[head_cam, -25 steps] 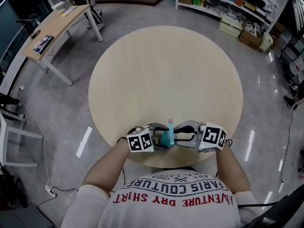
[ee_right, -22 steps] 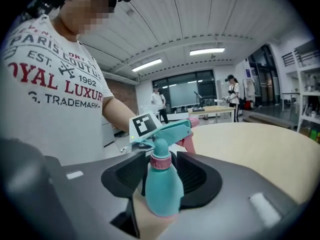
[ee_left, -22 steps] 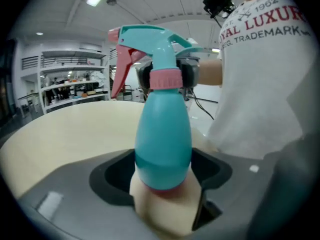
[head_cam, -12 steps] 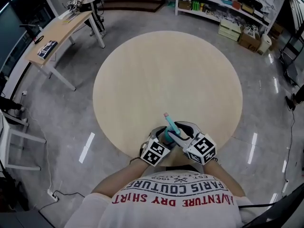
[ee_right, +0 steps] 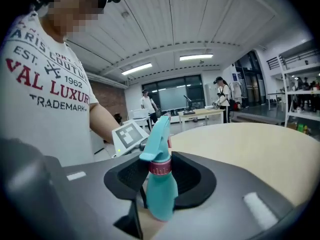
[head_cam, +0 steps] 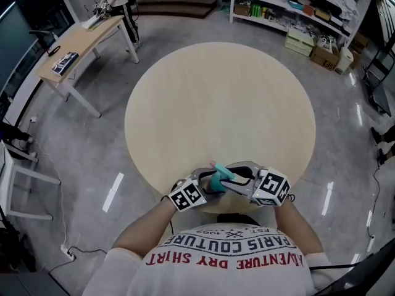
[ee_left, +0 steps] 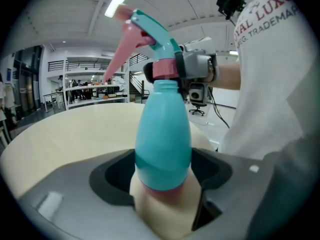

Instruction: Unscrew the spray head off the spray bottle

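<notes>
Clamping the spray bottle (ee_left: pixel 162 144) by its teal belly, my left gripper (head_cam: pixel 207 185) braces it against turning, over the near edge of the round table (head_cam: pixel 222 103). My right gripper (head_cam: pixel 230 179) has just been closing its jaws on the pink collar (ee_left: pixel 164 69) under the spray head (ee_left: pixel 147 31), ready to twist. Desk (head_cam: pixel 80 42) and shelves (head_cam: pixel 290 11) stand well apart; nothing blocks the turn, I judge.

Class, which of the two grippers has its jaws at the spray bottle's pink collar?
The right gripper: its jaws, which have just been closing, sit on the pink collar. The left gripper clamps the spray bottle by its teal body, lower down.
</notes>
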Demonstrator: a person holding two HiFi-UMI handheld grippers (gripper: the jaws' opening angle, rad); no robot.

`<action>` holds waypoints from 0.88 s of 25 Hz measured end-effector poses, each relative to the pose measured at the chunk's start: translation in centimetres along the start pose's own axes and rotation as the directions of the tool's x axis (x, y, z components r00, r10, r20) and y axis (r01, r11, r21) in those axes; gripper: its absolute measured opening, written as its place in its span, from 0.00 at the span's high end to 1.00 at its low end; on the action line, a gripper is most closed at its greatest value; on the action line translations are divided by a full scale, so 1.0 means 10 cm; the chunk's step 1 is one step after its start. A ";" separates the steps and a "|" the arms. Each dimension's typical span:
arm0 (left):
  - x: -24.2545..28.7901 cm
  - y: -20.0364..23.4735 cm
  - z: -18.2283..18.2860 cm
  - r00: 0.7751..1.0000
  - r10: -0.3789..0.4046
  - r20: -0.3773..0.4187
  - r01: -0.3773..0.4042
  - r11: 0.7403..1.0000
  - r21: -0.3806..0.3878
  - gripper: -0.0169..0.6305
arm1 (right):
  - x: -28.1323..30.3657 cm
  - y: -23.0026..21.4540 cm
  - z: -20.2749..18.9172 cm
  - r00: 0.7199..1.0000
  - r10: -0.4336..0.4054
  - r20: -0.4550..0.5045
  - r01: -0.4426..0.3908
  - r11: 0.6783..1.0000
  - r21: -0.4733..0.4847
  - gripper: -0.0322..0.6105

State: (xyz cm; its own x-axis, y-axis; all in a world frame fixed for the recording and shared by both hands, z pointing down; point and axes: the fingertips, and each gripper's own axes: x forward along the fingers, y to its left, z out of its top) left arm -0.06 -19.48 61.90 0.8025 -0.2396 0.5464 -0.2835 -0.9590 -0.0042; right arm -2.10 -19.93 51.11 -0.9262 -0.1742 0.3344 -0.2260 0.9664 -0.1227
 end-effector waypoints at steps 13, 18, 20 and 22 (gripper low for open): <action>-0.07 0.16 -0.07 0.997 0.074 -0.004 -0.075 0.995 -0.062 0.44 | -0.66 0.03 1.49 0.956 -0.028 0.293 0.049 0.997 -0.065 0.73; -0.05 0.26 -0.10 0.991 0.135 0.000 -0.134 0.984 -0.115 0.44 | -0.94 -0.42 1.45 0.945 -0.254 0.205 0.284 0.950 -0.129 0.73; -0.05 0.25 -0.10 0.991 0.133 0.011 -0.130 0.984 -0.119 0.44 | -0.88 -0.68 1.09 0.925 -0.364 0.109 0.377 0.915 -0.146 0.73; -0.06 0.25 -0.08 0.991 0.130 0.016 -0.127 0.985 -0.115 0.44 | -0.78 -0.90 0.64 0.899 -0.438 -0.012 0.432 0.891 -0.143 0.73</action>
State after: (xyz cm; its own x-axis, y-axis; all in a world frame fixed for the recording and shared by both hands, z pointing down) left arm -1.70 -21.58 62.25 0.7671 -0.3642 0.5281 -0.4415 -0.8970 0.0227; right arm 5.21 -28.49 43.64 -0.7300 -0.5774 0.3655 -0.5579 0.8125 0.1691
